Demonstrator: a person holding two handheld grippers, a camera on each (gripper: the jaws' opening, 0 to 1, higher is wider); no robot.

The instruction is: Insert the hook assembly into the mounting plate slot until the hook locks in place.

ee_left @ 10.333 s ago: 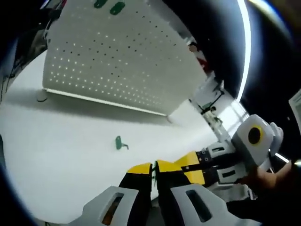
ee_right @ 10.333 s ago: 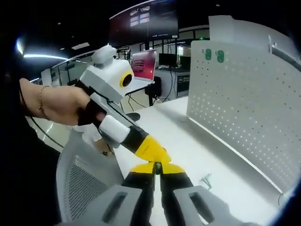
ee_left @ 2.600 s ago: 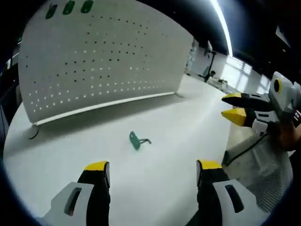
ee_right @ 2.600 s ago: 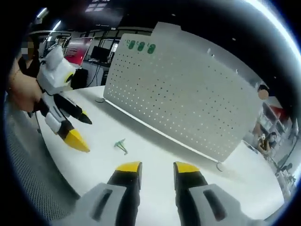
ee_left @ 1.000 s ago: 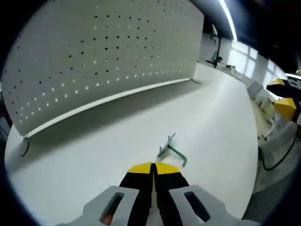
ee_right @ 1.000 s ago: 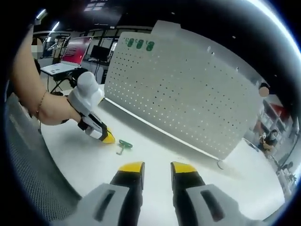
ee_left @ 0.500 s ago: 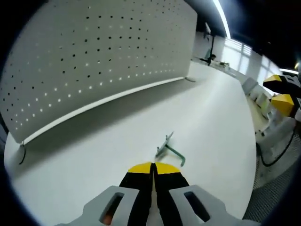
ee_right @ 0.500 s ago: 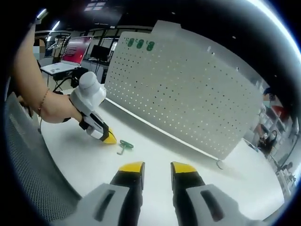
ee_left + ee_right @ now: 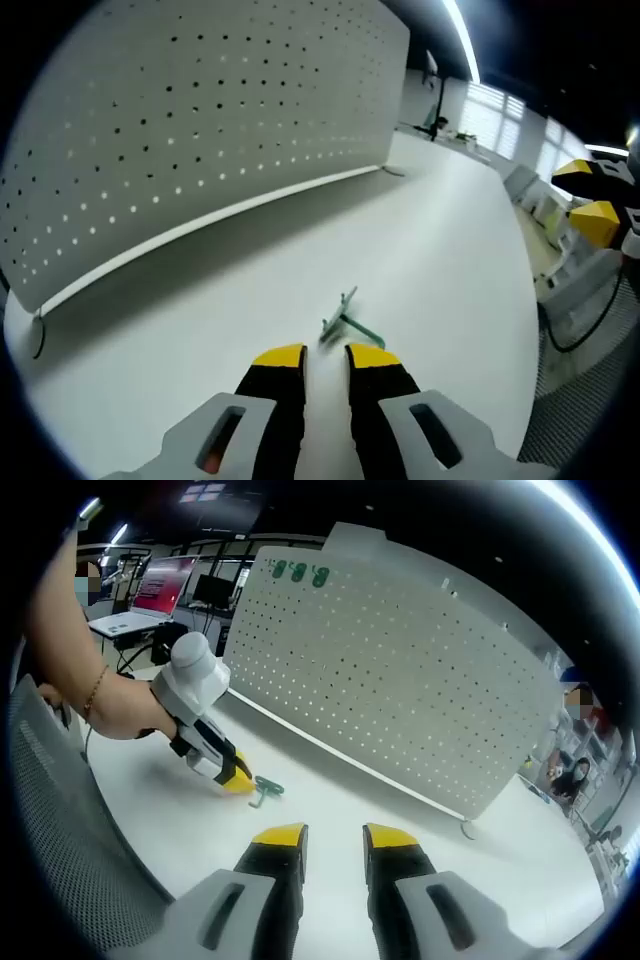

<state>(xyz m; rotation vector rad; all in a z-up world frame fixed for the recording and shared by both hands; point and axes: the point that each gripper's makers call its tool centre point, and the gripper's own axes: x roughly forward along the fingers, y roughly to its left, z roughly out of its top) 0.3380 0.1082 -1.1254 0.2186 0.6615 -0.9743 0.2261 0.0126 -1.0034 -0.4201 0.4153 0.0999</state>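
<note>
Here, low in the centre of the left gripper view, the left gripper [image 9: 325,360] has its yellow-tipped jaws slightly spread, just short of the green hook assembly [image 9: 347,321] lying flat on the white table [image 9: 450,250]. In the right gripper view, the right gripper [image 9: 334,840] at the bottom holds nothing, jaws apart. The hook looks thin and low — a pinch could likely skid it across the smooth tabletop or catch only its wire. The white perforated mounting plate [image 9: 400,680] stands upright across the upper frame, three green hooks [image 9: 298,573] near its top left. Behind it — a dim office with monitors [image 9: 160,585].
</note>
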